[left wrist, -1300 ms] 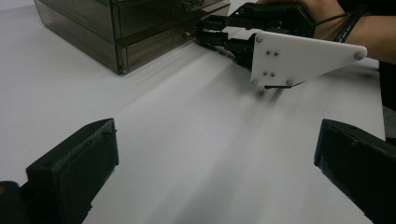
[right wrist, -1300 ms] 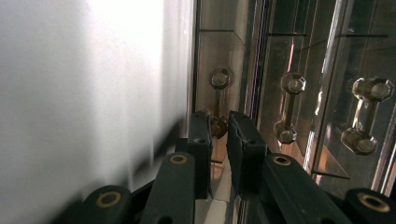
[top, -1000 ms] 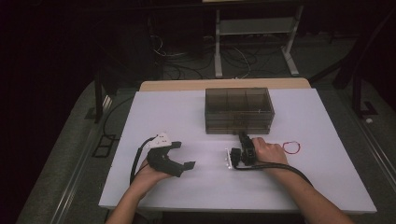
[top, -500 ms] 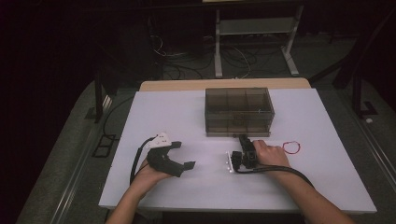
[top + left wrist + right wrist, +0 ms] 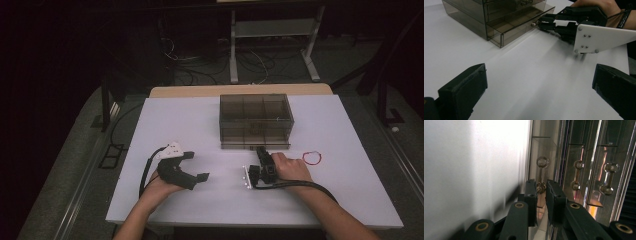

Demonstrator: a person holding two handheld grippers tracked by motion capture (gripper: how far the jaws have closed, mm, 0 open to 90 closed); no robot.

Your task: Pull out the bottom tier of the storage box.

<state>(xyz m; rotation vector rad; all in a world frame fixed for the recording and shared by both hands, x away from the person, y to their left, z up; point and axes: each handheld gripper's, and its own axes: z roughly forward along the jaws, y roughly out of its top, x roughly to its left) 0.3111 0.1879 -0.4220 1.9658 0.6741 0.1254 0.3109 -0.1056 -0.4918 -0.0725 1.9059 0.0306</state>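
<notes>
A smoky clear drawer box (image 5: 255, 117) stands at the middle of the white table (image 5: 190, 125). Its bottom drawer (image 5: 519, 23) sits pulled out a little. My right gripper (image 5: 260, 150) lies level in front of it, shut on that drawer's small metal handle (image 5: 542, 162); in the right gripper view the two black jaws pinch the handle's lower end. The same grip appears in the left gripper view, with the right gripper (image 5: 539, 23) at the drawer front. My left gripper (image 5: 197, 166) rests on the table at the near left, open, with bare table between its jaws.
A red rubber band (image 5: 312, 158) lies on the table to the right of the right hand. Two more drawer handles (image 5: 608, 177) show beside the gripped one. Cables and a metal stand (image 5: 270, 45) sit on the floor beyond the table.
The right hand has drifted slightly toward the near edge, still closed on the handle. The left gripper has not moved.
</notes>
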